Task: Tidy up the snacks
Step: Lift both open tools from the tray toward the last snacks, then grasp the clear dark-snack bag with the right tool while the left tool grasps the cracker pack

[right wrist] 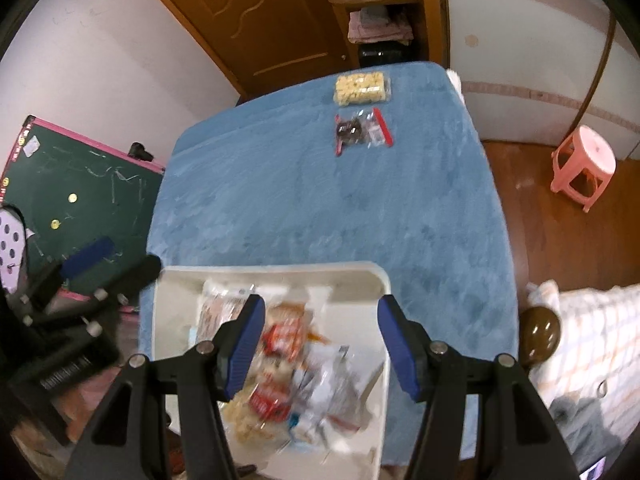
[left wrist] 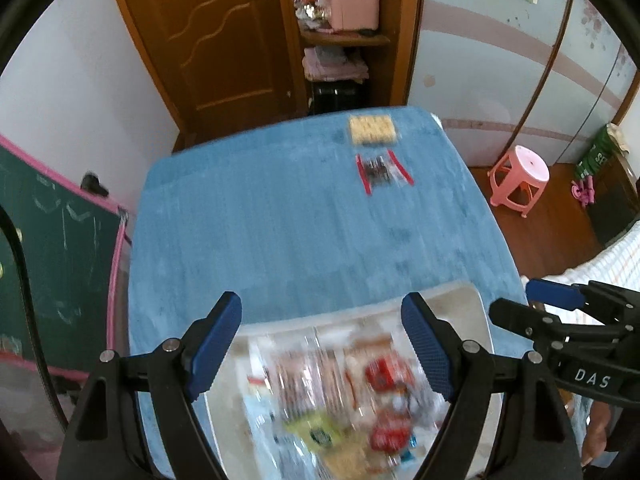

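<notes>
A white tray (left wrist: pixel 476 312) (right wrist: pixel 176 300) full of several wrapped snacks (left wrist: pixel 360 392) (right wrist: pixel 288 364) sits at the near edge of the blue table (left wrist: pixel 280 232) (right wrist: pixel 320 200). A clear box of yellow biscuits (left wrist: pixel 374 129) (right wrist: pixel 362 87) and a clear packet with red edges and dark sweets (left wrist: pixel 382 174) (right wrist: pixel 362 130) lie at the table's far end. My left gripper (left wrist: pixel 326 334) (right wrist: pixel 116 264) is open and empty above the tray. My right gripper (right wrist: pixel 320 334) (left wrist: pixel 524 304) is open and empty above the tray too.
A wooden door (left wrist: pixel 224 40) and a shelf unit (left wrist: pixel 344 36) stand behind the table. A green chalkboard (left wrist: pixel 52 264) (right wrist: pixel 80 192) leans at the left. A pink stool (left wrist: pixel 520 176) (right wrist: pixel 582 166) stands on the floor at the right. A checked bed cover (right wrist: pixel 592 340) lies at the near right.
</notes>
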A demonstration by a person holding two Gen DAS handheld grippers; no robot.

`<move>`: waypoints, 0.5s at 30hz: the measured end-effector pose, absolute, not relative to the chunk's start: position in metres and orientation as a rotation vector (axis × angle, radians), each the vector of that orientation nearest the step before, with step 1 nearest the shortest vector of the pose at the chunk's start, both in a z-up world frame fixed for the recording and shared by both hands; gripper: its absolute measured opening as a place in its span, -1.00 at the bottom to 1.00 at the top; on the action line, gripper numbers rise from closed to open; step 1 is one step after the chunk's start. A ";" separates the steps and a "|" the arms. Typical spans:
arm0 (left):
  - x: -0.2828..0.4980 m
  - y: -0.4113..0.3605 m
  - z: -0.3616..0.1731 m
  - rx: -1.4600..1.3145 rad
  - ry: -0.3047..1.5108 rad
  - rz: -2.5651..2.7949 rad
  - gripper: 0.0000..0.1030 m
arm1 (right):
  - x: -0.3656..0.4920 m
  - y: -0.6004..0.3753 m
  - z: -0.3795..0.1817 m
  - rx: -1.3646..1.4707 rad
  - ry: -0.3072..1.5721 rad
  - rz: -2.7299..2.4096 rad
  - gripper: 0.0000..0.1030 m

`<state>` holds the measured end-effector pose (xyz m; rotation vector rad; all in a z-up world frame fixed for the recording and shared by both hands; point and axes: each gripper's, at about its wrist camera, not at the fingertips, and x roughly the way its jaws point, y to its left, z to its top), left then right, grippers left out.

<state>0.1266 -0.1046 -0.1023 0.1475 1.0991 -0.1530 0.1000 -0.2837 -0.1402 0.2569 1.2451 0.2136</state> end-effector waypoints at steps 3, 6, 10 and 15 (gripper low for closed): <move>0.162 -0.105 -0.095 0.167 1.070 -0.161 0.58 | 0.128 -0.287 -0.136 0.212 1.226 0.190 0.15; 0.198 -0.110 -0.091 0.200 1.047 -0.176 0.58 | 0.159 -0.291 -0.133 0.172 1.205 0.164 0.15; 0.248 -0.124 -0.096 0.283 1.027 -0.223 0.74 | 0.204 -0.298 -0.138 0.145 1.196 0.136 0.15; 0.309 -0.148 -0.125 0.417 1.051 -0.291 0.74 | 0.260 -0.303 -0.160 0.138 1.209 0.109 0.15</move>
